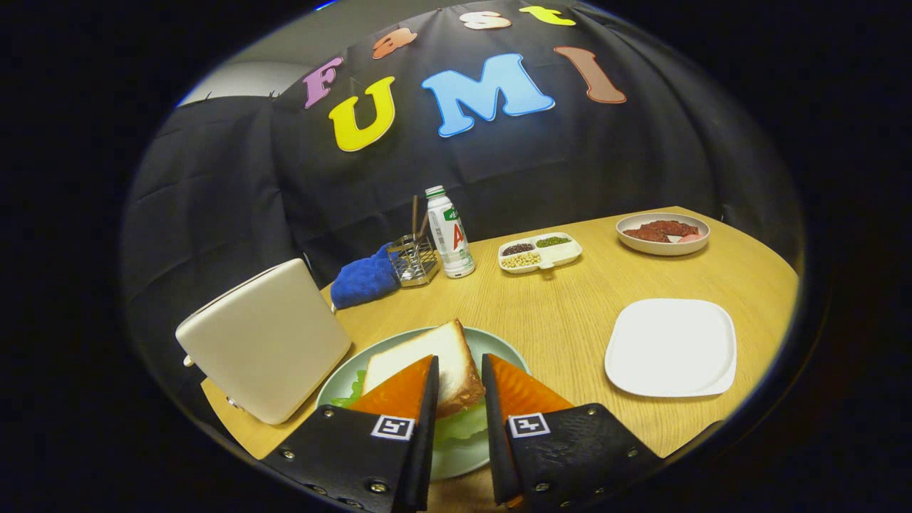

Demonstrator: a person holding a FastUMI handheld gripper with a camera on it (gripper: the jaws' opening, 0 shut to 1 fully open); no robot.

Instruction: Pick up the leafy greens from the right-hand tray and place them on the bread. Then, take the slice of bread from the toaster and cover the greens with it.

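We note a bread slice [434, 363] lying over the leafy greens [463, 424] on the pale green plate [499, 349], leaves showing under its near edge, as the task wants. Our gripper [459, 370] hovers over it, fingers parted with a narrow gap, holding nothing. The right-hand tray [670, 345] lies bare. The toaster [267, 338] stands just left of the plate; open table [570, 299] lies beyond.

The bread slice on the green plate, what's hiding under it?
Leafy greens peek out under the bread slice on the green plate. The open gripper straddles it. Anything below the greens is covered.
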